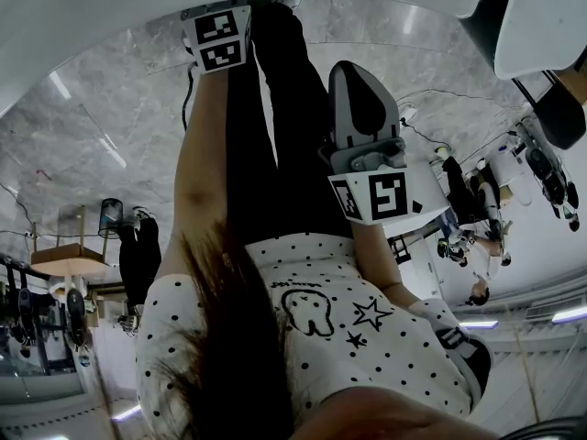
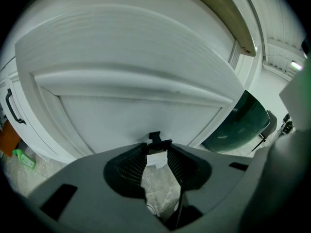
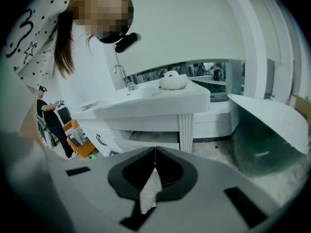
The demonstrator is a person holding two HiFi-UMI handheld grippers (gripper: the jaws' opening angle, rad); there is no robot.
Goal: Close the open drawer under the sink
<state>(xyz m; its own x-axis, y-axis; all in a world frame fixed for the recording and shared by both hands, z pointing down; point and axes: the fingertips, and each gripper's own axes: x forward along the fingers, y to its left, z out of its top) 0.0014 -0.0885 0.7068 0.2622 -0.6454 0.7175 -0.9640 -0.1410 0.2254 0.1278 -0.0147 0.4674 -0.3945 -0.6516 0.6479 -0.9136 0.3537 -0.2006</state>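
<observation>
Under the white sink worktop (image 3: 146, 103), bathroom showroom, grey marble floor (image 3: 218, 152): 1 open drawer (image 3: 151, 137), long axis along the worktop's front edge, pulled out over the floor.
Left gripper (image 2: 156, 148): jaws slightly apart, empty, facing a white panel (image 2: 131, 57).
Right gripper (image 3: 155, 151): jaws closed, empty.

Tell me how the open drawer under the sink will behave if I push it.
The drawer looks like a rigid white box riding in the vanity, so it should probably slide straight in without flexing. No contents show, so it is likely light; a hard shove might slam it.
</observation>
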